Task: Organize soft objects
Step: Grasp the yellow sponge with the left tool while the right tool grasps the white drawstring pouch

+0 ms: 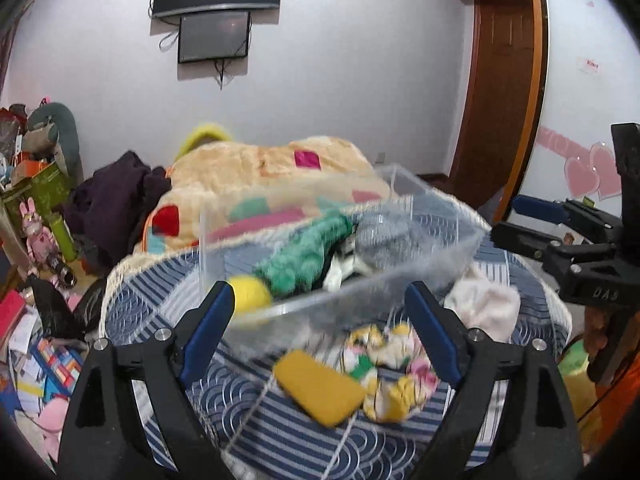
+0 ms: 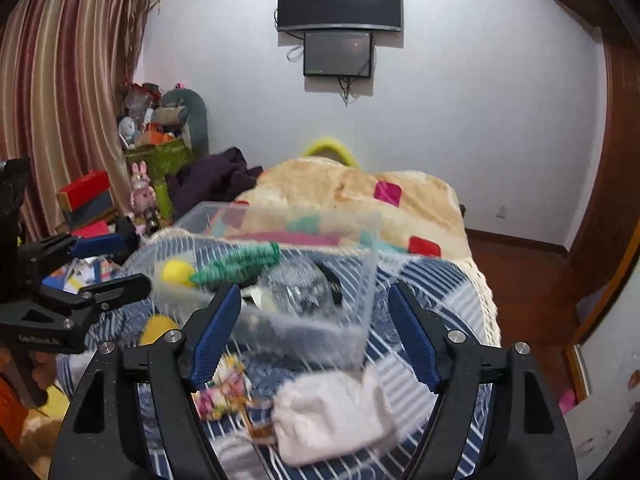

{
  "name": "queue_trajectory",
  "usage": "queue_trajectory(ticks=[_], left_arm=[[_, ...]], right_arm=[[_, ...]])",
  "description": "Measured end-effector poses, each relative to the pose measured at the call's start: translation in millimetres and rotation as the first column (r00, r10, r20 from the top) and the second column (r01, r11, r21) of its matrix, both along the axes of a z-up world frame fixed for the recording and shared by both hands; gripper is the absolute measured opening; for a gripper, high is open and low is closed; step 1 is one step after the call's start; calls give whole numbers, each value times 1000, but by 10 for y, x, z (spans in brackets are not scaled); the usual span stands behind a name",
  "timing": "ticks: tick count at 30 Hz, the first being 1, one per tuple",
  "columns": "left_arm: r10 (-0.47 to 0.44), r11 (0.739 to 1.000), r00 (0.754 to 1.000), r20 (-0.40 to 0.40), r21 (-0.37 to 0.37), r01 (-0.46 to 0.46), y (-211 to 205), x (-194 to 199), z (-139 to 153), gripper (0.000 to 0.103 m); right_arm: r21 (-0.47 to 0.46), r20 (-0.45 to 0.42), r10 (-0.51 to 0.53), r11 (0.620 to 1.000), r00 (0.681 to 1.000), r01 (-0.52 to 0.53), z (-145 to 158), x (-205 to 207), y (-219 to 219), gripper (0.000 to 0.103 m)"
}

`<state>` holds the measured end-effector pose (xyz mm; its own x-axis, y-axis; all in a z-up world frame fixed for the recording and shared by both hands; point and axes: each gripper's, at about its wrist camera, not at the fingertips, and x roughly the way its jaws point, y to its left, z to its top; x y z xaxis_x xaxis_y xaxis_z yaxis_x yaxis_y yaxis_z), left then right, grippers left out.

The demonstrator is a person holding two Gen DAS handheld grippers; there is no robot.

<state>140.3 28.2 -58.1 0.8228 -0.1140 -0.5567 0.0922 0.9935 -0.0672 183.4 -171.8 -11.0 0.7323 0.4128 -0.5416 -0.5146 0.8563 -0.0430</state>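
- Both my grippers, left gripper [image 1: 320, 320] and right gripper [image 2: 314, 320], spread wide, empty.
- Clear bin [image 1: 400, 280] mid-frame, part-filled.
- White cloth [image 2: 332, 416] lower centre: likely next, nearest the right.

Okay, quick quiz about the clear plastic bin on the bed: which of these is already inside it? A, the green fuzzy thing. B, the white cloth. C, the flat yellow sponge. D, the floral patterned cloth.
A: the green fuzzy item shows through the wall of the clear bin, next to a yellow ball, while the white cloth, yellow sponge and floral cloth lie outside on the striped cover.
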Motion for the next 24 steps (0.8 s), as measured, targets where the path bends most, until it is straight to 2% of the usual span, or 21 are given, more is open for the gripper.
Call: queue_trajectory(ticks=[7, 11, 13, 15, 18, 21, 24], left_arm=[[15, 999, 989, -147, -46, -22, 14, -5, -505, 88], [26, 995, 985, -172, -86, -41, 22, -4, -650, 87], [32, 993, 984, -173, -103, -50, 27, 7, -689, 82], [25, 992, 982, -186, -116, -47, 19, 26, -733, 69], [3, 990, 979, -205, -134, -31, -1, 17, -802, 56], [6, 990, 981, -196, -136, -33, 13, -37, -816, 51], [0, 989, 982, -186, -148, -28, 37, -104, -791, 46]], right_arm=[[-16, -130, -19, 1000, 991, 17, -436, 3, -61, 73], [-17, -183, -32, 999, 983, 29, -625, 35, -116, 73], [-9, -205, -42, 999, 978, 41, -686, 64, -155, 73], [3, -221, -43, 999, 974, 45, -722, 83, -222, 71], [10, -231, -31, 999, 972, 34, -743, 79, -238, 64], [21, -238, -23, 999, 971, 29, -774, 74, -253, 53], [56, -251, 0, 998, 968, 15, -752, 34, -274, 35]])
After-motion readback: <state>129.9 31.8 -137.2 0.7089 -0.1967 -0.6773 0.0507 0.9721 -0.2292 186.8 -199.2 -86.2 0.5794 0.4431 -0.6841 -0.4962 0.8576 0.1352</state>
